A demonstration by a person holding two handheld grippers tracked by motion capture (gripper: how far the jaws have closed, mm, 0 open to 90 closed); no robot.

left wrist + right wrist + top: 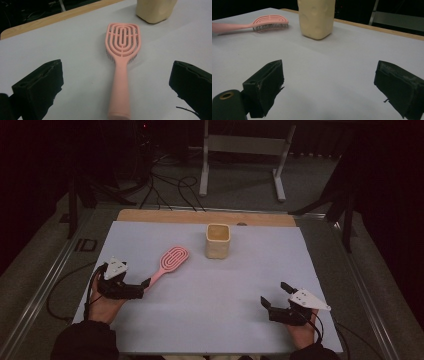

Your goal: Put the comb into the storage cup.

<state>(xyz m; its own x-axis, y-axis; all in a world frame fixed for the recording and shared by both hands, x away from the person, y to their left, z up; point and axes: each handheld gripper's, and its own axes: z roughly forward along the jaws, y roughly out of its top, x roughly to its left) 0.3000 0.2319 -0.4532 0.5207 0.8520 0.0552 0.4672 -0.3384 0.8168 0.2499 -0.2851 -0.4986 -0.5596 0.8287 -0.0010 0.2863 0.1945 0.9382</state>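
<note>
Reaching for the pink hairbrush (121, 75), your left claw (145, 286) sits spread at its handle end; the brush lies flat on the surface (210, 290), its long axis pointing away toward the cup (218, 241).

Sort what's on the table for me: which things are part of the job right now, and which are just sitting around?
In the job:
- pink hairbrush, bristles down, handle lying between the open fingers of the left gripper
- left gripper, not yet closed on it

Just sitting around:
- cream square cup, upright beyond the brush, untouched
- right gripper, open over bare white table
- metal stand on the floor behind
</note>
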